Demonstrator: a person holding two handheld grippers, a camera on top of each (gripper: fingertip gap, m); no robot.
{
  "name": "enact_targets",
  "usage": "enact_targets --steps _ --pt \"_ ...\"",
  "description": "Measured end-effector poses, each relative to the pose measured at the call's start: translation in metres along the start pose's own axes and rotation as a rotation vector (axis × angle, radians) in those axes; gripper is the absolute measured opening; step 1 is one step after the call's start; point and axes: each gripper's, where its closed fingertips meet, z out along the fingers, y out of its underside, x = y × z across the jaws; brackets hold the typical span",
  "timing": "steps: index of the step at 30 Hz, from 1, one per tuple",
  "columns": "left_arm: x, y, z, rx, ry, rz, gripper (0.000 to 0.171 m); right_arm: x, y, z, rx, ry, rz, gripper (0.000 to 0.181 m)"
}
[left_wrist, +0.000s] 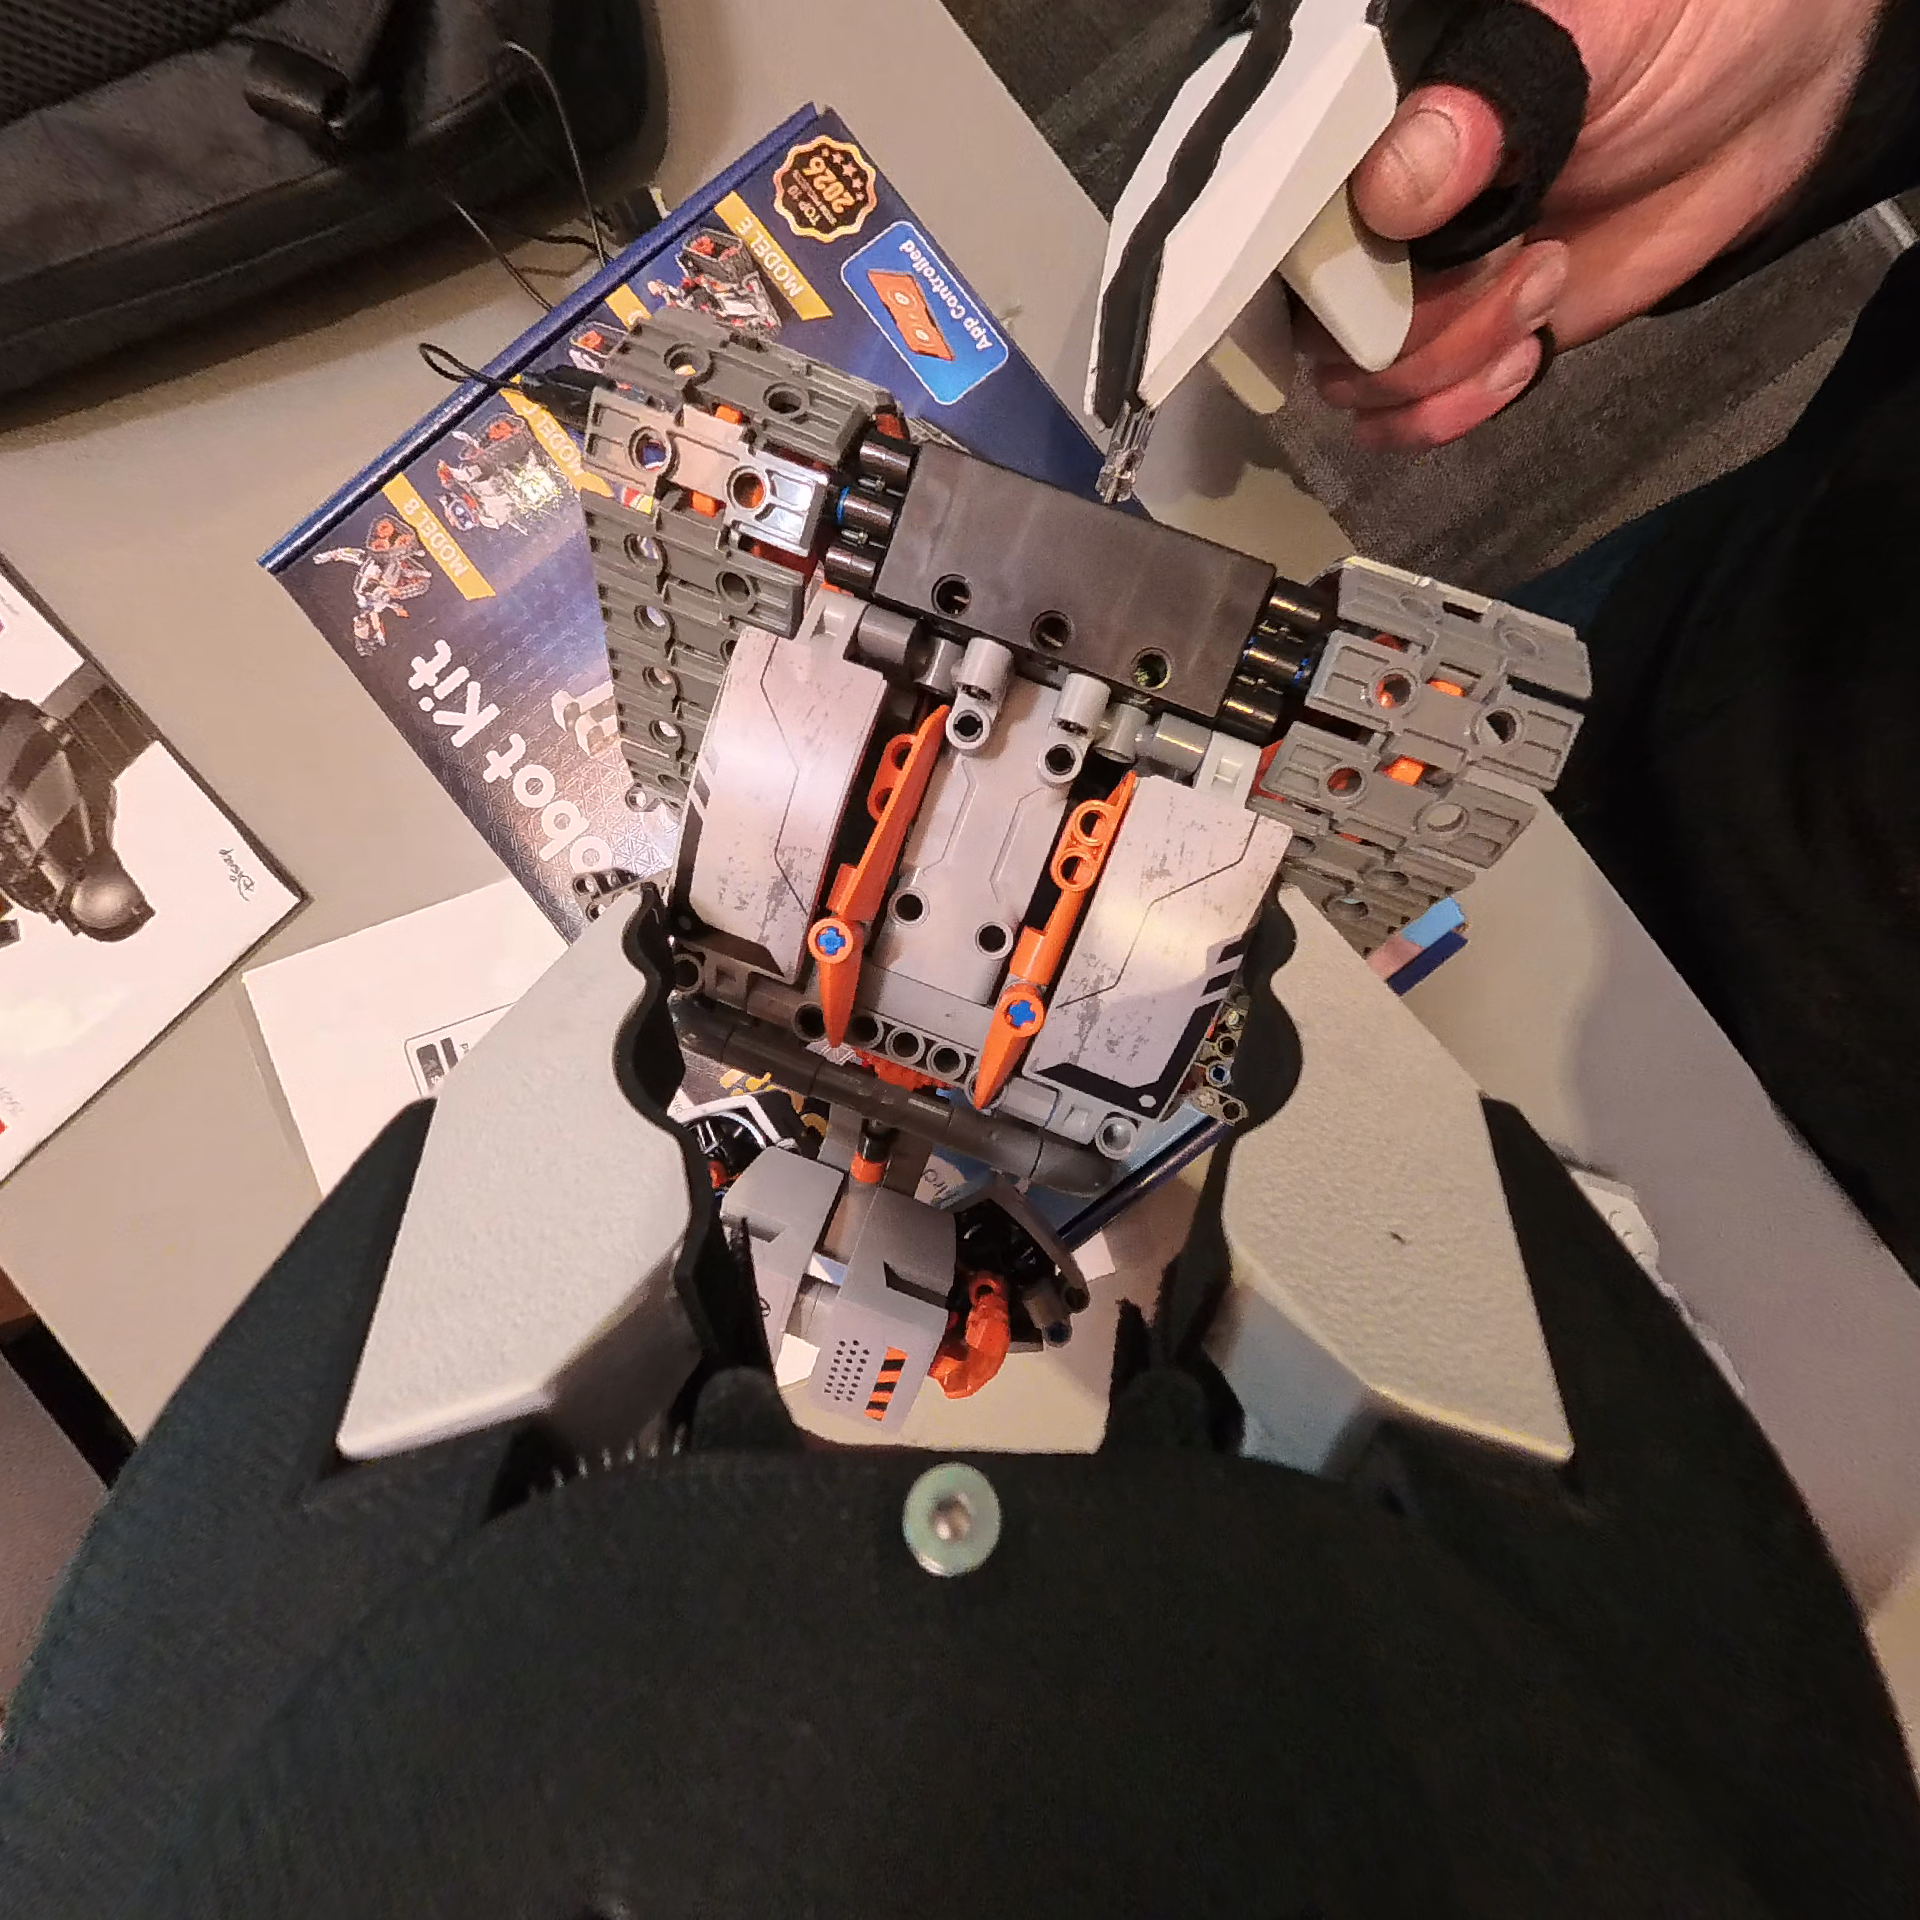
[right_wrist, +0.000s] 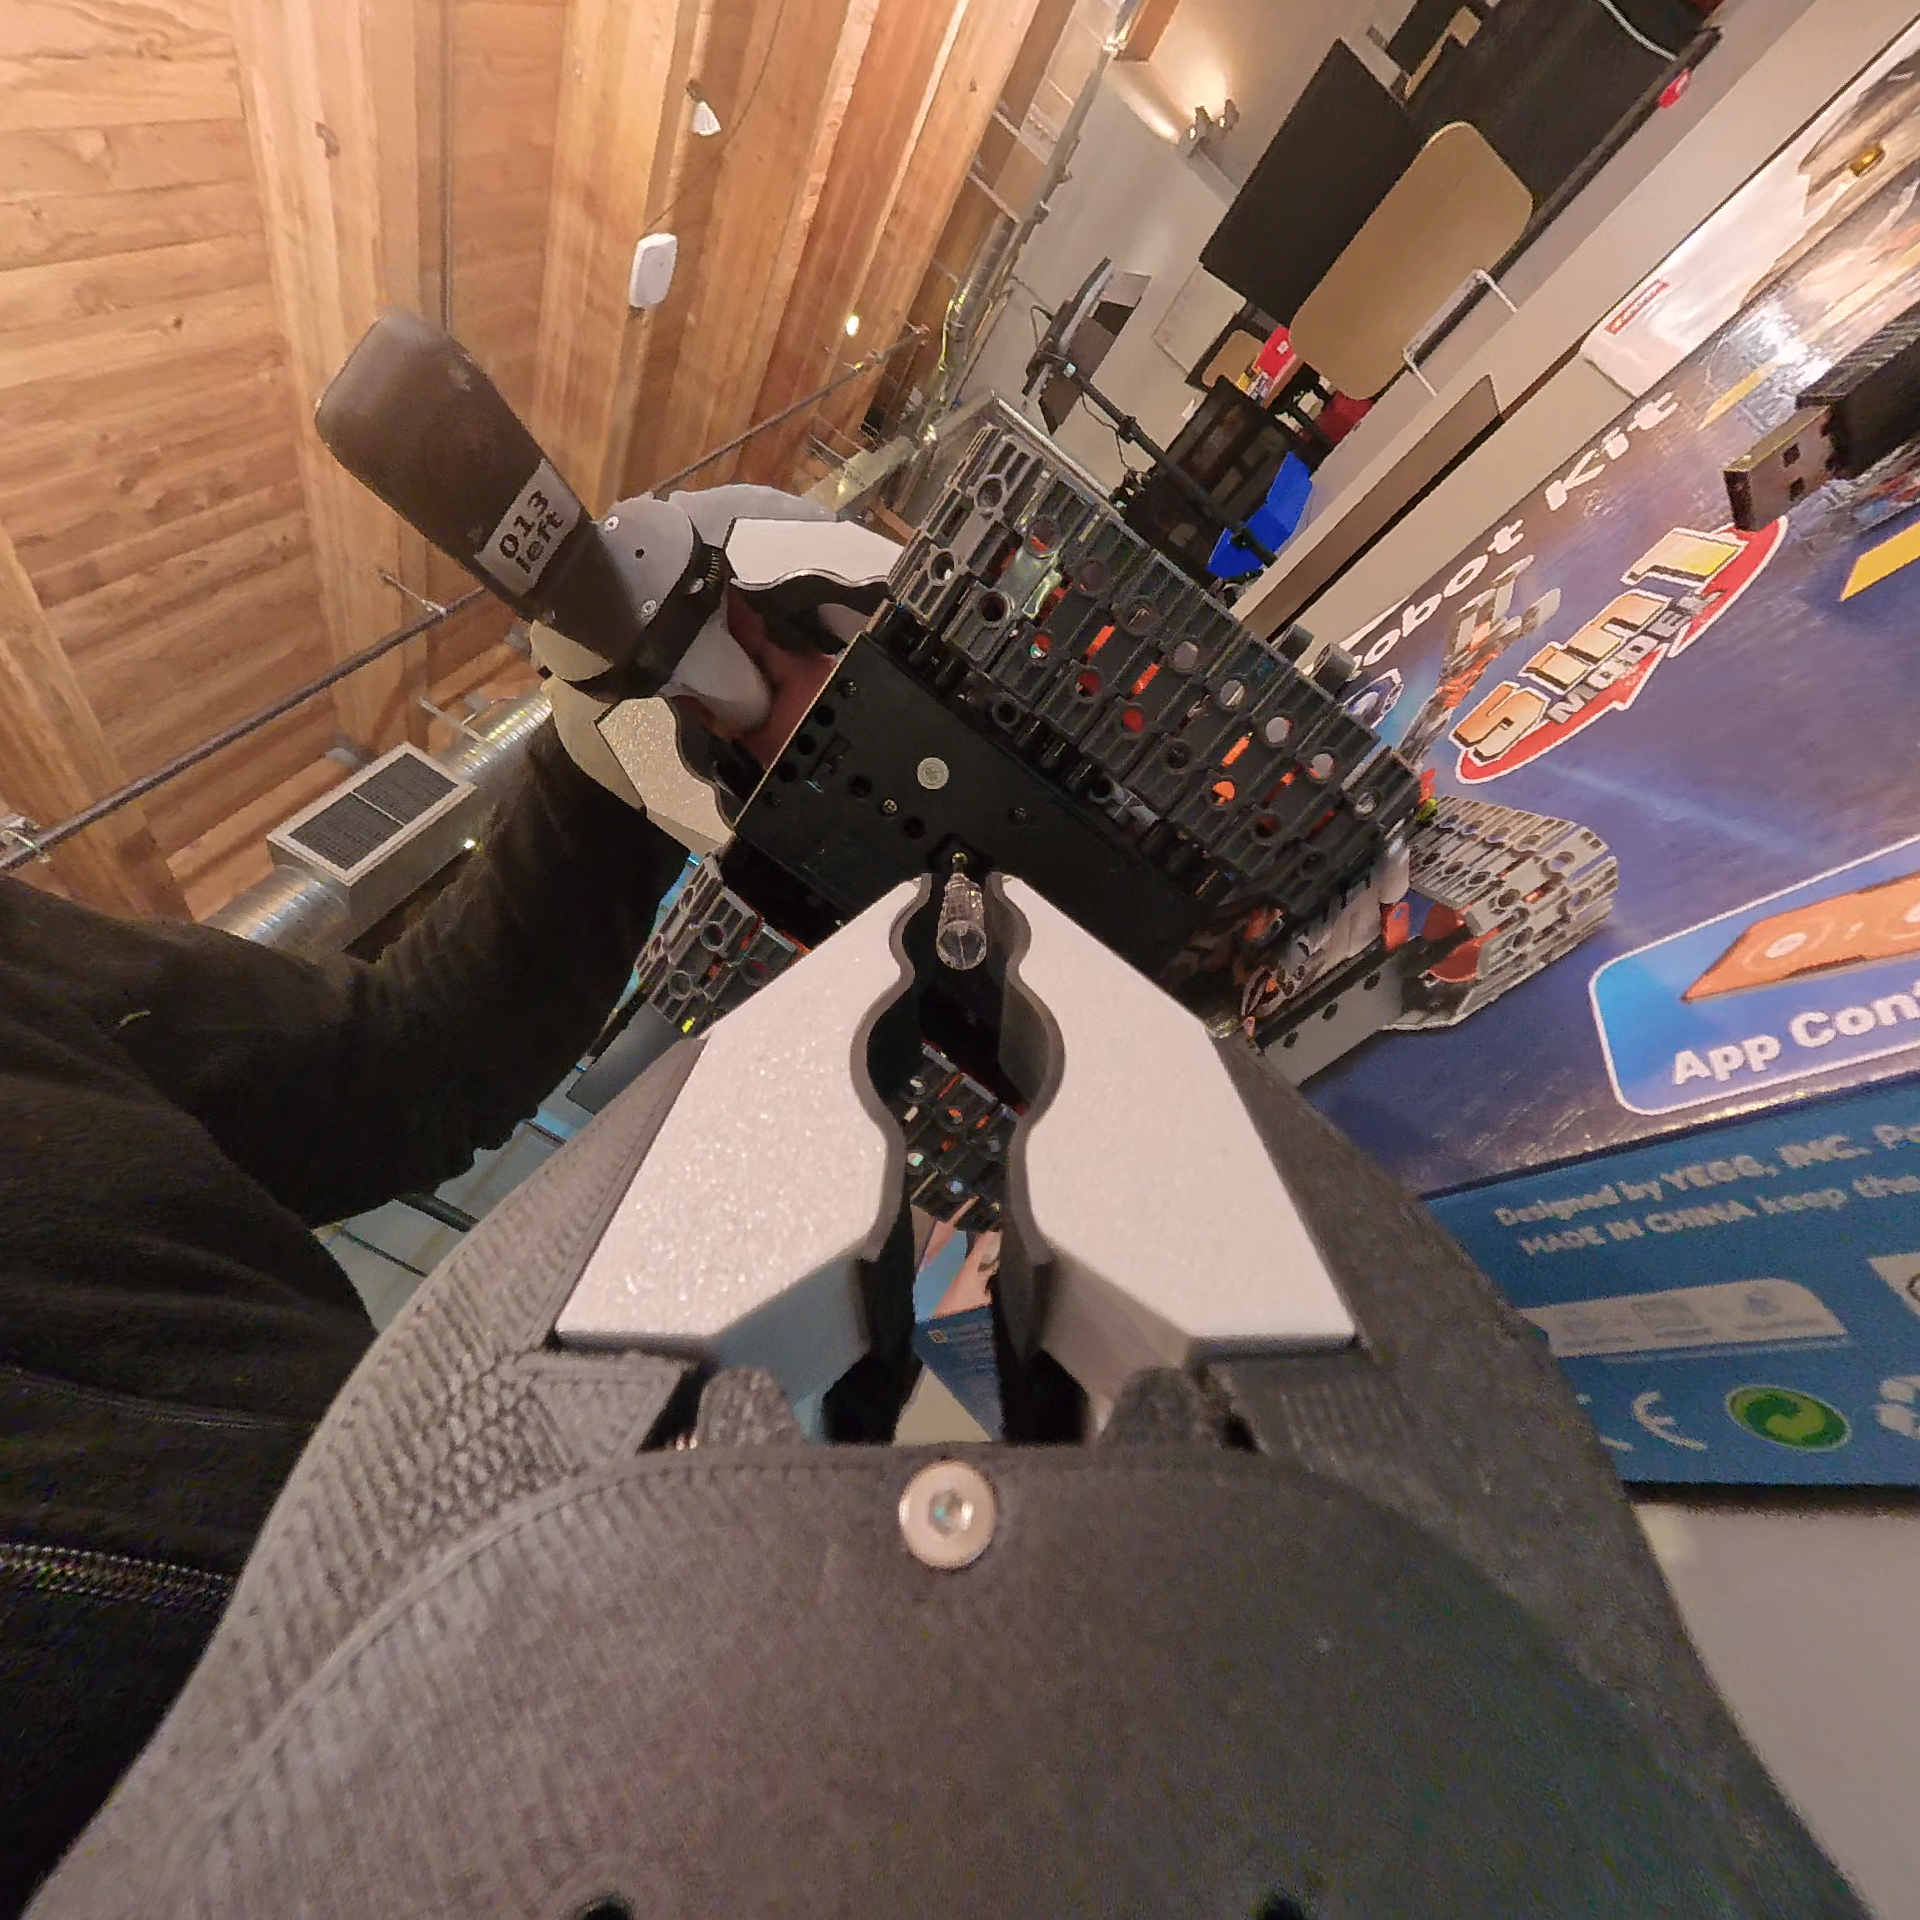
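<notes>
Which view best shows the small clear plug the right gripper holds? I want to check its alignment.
The right wrist view: the clear plug sits pinched at the right gripper tips, meeting a port on the black block. The left wrist view shows it smaller, from the side.

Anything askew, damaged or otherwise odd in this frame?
Nothing damaged. The tracked toy robot is off the table, clamped in the left gripper above its blue box. The right gripper pinches a small clear screwdriver at its black block.
</notes>
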Motion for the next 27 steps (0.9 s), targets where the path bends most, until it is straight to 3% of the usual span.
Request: enact_targets --steps 7,17,21,27 --pt "0.0019 -0.0013 0.0005 0.001 -0.024 -0.009 0.106 0.0008 -0.0013 -0.0014 0.0 0.041 0.132 0.006" --pt "0.0046 0.0021 0.0025 -0.054 -0.119 0.003 0.102 0.0053 0.0031 -0.0049 0.05 0.03 0.533 0.005" --pt "0.0045 0.0042 0.0023 -0.057 -0.136 0.003 0.101 0.0031 0.004 -0.0036 0.032 0.058 0.525 0.006" --pt "0.0044 0.0046 0.0026 -0.051 -0.134 0.003 0.101 0.0014 -0.0023 -0.0013 -0.021 0.111 0.367 0.006"
